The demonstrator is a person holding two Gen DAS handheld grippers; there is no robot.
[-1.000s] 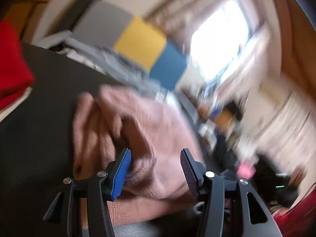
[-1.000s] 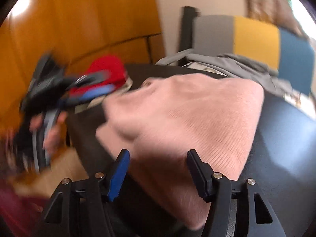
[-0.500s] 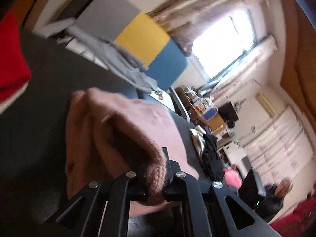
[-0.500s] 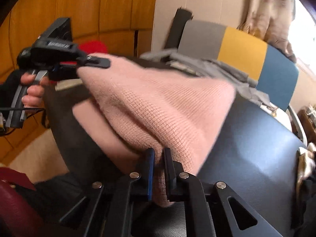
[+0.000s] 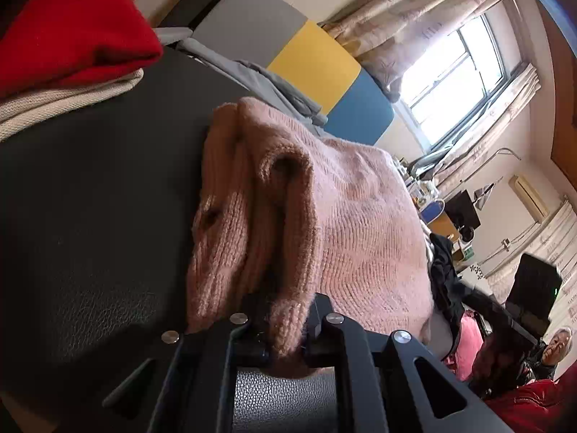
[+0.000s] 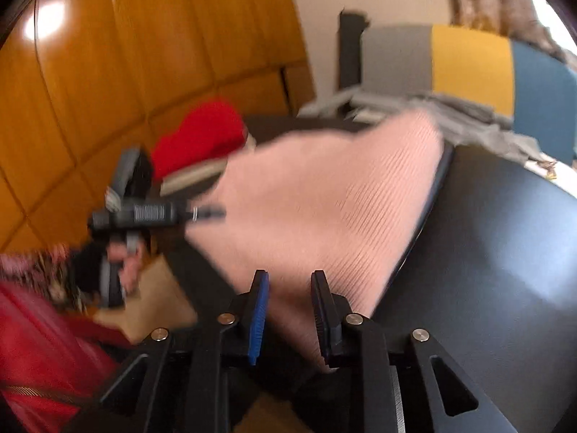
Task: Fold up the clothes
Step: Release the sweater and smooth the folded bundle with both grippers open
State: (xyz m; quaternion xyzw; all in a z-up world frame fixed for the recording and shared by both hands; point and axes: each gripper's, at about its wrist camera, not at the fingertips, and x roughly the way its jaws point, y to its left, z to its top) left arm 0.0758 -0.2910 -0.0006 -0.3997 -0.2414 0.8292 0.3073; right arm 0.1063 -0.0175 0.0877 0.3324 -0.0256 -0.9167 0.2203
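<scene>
A pink knit sweater [image 5: 353,223] lies folded on a black leather surface [image 5: 83,195]. My left gripper [image 5: 285,328] is shut on the sweater's near folded edge, with knit bunched between the jaws. In the right wrist view the sweater [image 6: 324,195] spreads ahead, blurred. My right gripper [image 6: 288,303] is partly open, its jaws a little apart around the sweater's near corner, which lies between them. The left gripper [image 6: 151,213] shows there too, at the sweater's left edge.
A folded red garment on a cream one [image 5: 72,43] sits at the far left of the surface; it also shows in the right wrist view [image 6: 202,137]. Grey clothes [image 5: 252,79] lie by a grey, yellow and blue chair back [image 5: 317,68]. Wooden panels [image 6: 126,54] stand left.
Both grippers shut on the sweater's edge half a second ago. The left one stays shut on it. The right one's jaws have since parted and that view is blurred by motion.
</scene>
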